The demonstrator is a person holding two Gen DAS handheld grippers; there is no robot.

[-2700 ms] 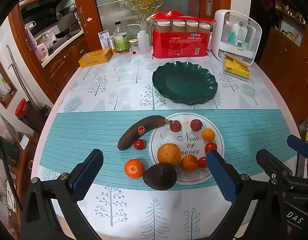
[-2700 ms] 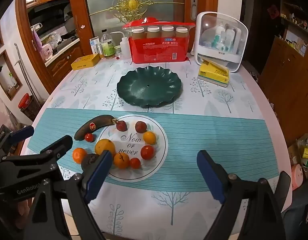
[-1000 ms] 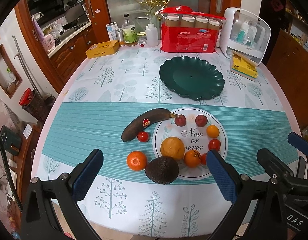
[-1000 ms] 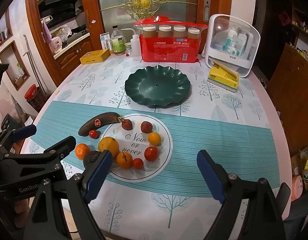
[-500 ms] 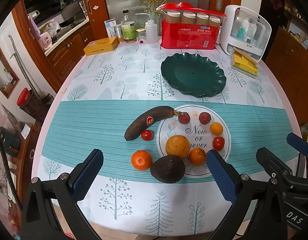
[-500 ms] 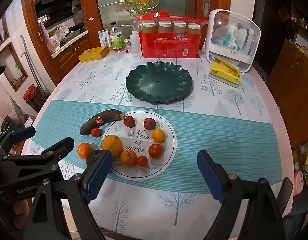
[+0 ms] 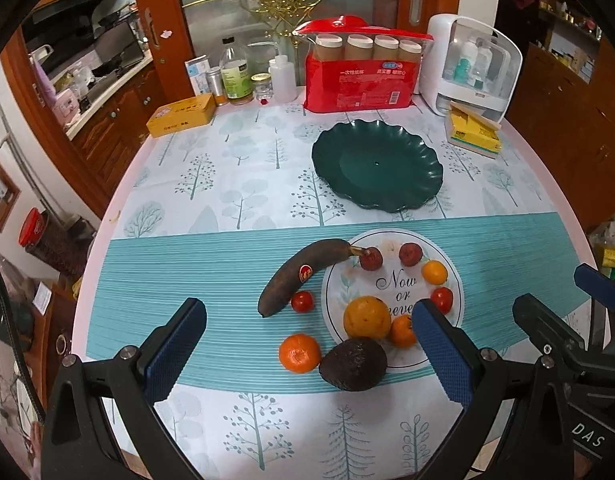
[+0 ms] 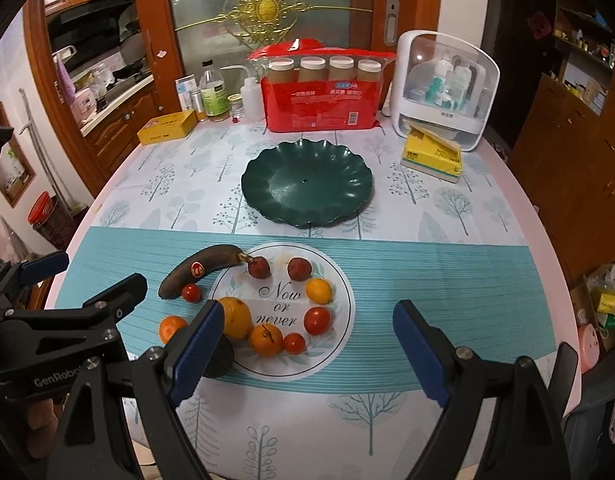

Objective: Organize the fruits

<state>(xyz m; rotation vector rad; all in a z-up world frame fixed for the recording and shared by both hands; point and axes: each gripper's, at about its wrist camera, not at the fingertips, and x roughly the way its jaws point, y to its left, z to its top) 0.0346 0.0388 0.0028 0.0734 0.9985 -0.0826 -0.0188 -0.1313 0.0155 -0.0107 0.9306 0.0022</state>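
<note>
Left gripper (image 7: 307, 342) and right gripper (image 8: 305, 342) both hung spread wide, holding nothing. Fruits lay just ahead: avocado (image 7: 352, 364) between left's fingers, banana (image 7: 295, 276) beyond. Green plate (image 8: 307, 182) farther ahead, bare.
</note>
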